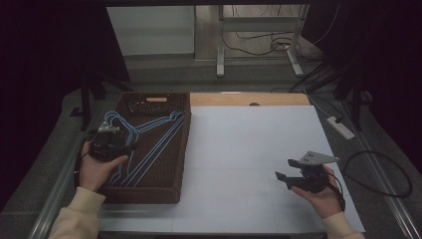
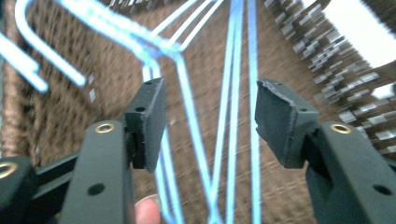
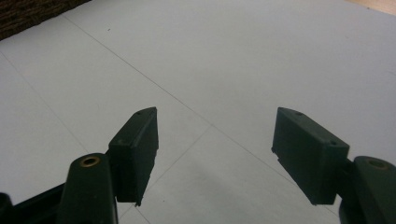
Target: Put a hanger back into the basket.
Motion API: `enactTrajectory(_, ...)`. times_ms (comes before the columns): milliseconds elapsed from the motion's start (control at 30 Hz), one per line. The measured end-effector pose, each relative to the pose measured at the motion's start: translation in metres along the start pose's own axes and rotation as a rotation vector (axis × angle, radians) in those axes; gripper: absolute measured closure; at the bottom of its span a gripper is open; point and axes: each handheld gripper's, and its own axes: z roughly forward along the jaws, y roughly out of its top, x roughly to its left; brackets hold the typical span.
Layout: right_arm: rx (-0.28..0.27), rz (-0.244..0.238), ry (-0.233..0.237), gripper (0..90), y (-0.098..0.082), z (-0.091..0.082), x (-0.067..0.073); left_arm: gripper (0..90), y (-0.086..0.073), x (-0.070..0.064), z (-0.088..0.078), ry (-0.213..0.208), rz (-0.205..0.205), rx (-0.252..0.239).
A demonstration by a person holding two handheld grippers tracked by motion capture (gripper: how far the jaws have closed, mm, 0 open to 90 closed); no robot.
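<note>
Blue wire hangers: lying stacked in wicker basket at tabletop's left edge; left gripper hovering spread, nothing pinched. Right gripper idling spread. Advice: releasing cleanly, avoiding snagged hooks.

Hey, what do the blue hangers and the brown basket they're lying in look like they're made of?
The hangers look like thin wire with a glossy light-blue coating: slim, even rods with bent hooks. The basket seems to be woven wicker or a plastic imitation: dark brown, matte, with a fine plaited texture and open gaps in its wall.

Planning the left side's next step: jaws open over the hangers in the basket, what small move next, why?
Probably lower the left gripper and close on one blue hanger: its jaws stand open above the wires in the basket, nothing gripped.
</note>
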Motion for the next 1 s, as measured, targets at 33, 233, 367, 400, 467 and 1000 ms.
enactTrajectory(33,0.0,0.0,0.0,32.0,0.0,0.0,0.0,42.5,0.0,-0.002,-0.004,-0.019,0.005,-0.023)
enactTrajectory(233,-0.001,0.002,0.003,31.9,0.0,-0.001,0.0,39.4,0.0,-0.02,-0.025,-0.109,0.045,-0.134)
enactTrajectory(367,-0.008,0.008,0.007,32.0,0.0,-0.002,0.0,38.0,-0.004,-0.034,-0.032,-0.17,0.075,-0.183)
enactTrajectory(400,-0.009,0.012,0.007,31.9,-0.001,-0.003,0.0,37.7,-0.005,-0.037,-0.033,-0.181,0.08,-0.192)
enactTrajectory(467,-0.016,0.017,0.012,31.9,-0.001,-0.004,-0.001,37.0,-0.006,-0.041,-0.034,-0.197,0.086,-0.201)
enactTrajectory(1000,-0.048,0.077,0.029,32.0,-0.014,-0.021,-0.006,35.0,-0.035,-0.084,-0.023,-0.295,0.129,-0.235)
